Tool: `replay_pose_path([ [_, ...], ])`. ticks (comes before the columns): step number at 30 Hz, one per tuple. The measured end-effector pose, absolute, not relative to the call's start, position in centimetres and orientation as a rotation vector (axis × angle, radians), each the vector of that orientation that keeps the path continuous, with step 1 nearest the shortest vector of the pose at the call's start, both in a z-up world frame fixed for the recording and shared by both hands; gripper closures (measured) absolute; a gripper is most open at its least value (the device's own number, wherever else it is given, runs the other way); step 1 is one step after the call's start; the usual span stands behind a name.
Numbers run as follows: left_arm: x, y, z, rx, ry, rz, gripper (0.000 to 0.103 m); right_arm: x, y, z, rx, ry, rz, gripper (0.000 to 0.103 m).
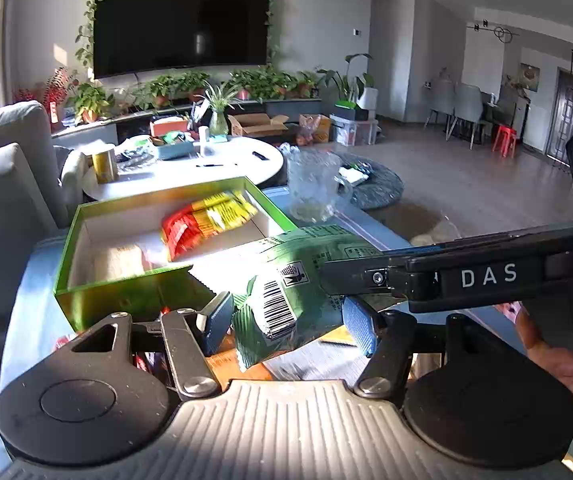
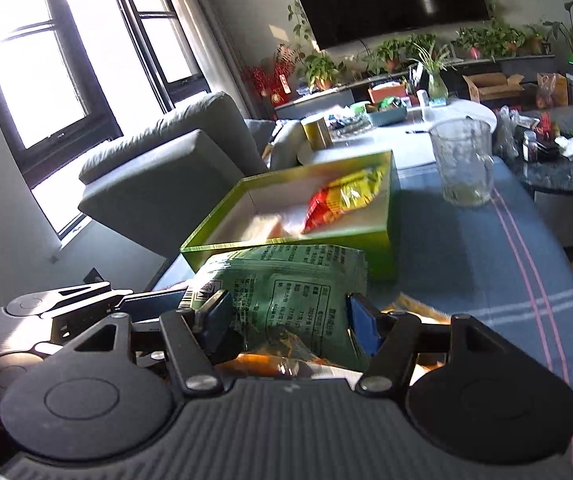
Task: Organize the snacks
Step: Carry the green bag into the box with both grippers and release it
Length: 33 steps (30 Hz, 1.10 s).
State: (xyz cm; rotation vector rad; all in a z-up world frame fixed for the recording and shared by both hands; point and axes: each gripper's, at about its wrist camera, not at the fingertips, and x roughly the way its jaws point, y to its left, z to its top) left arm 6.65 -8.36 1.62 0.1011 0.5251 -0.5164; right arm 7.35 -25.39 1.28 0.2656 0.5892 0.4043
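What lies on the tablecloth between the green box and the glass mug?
Nothing: between the green box and the glass mug only bare blue tablecloth shows, clearest in the right wrist view.

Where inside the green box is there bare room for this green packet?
Inside the green box, the white floor along the far-left wall, behind the pale packet, is bare. The red-and-yellow packet crowds the right half. Outside, the blue cloth between box and glass mug is free.
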Motion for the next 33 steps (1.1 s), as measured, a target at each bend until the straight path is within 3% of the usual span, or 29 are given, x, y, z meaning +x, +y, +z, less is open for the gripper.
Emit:
replay_pose_path([
  [15,12.2,-8.0,2.2,0.086,0.495,-0.483,0.045,12.3,-24.1,3.0,0.249,0.544,0.401,0.039],
  [33,22.4,-9.1,-0.2,0.098,0.562,-0.446,0.041,20.5,-23.7,1.0,0.278,0.575,0.360,0.039],
])
